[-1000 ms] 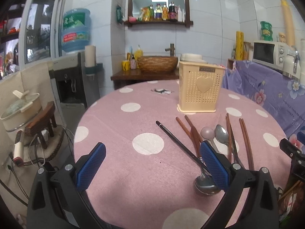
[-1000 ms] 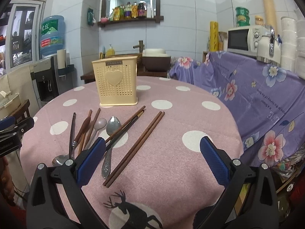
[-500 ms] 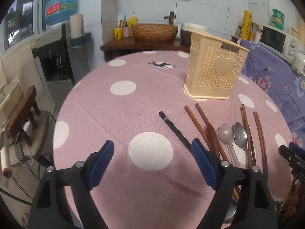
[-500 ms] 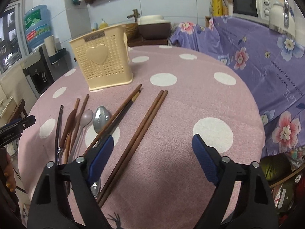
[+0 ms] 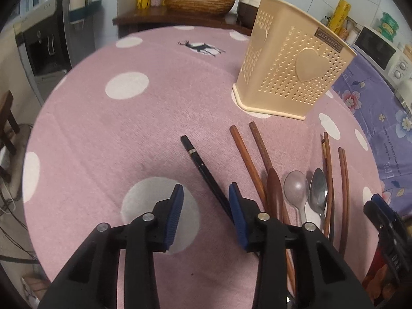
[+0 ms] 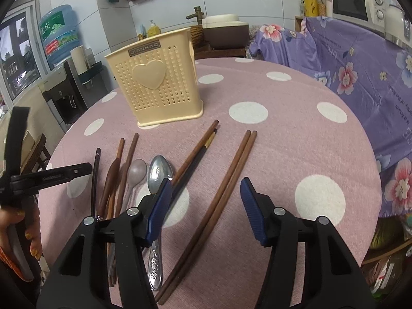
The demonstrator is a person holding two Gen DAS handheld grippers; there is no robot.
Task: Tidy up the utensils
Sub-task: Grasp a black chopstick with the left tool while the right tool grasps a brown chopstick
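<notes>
Step in hand: picking is about to begin, I'd say; every utensil lies on the pink dotted table (image 5: 103,134) and none is visibly in the cream holder (image 5: 291,77).
Left gripper (image 5: 206,206): fingers spread partway, nothing between the pads; the black chopstick (image 5: 203,170) runs slantwise through the gap and passes under the right-hand finger.
Right gripper (image 6: 206,203): fingers spread wide, nothing held; the brown chopstick pair (image 6: 221,195) lies in the gap between them, closer to the left-hand finger.
Where the utensils are: two wooden spoons (image 5: 255,164), a dull spoon (image 5: 296,188) and a steel spoon (image 5: 318,188) lie just beyond the left gripper's right-hand finger; the steel spoon's handle runs under the right gripper's left-hand finger.
Holder: upright, straight ahead of both sets of fingers, well beyond the row.
Next move: likely each gripper drops to the cloth and closes across its thin stick. That needs the pads square to the stick and low, since these lie flat.
In the way: the mixed chopstick pair (image 6: 198,152) touches the right gripper's left-hand finger and could get dragged along. The two grippers work close together.
Around: a purple flowered cloth (image 6: 360,72) beside the table, a microwave (image 6: 358,2) behind it.
</notes>
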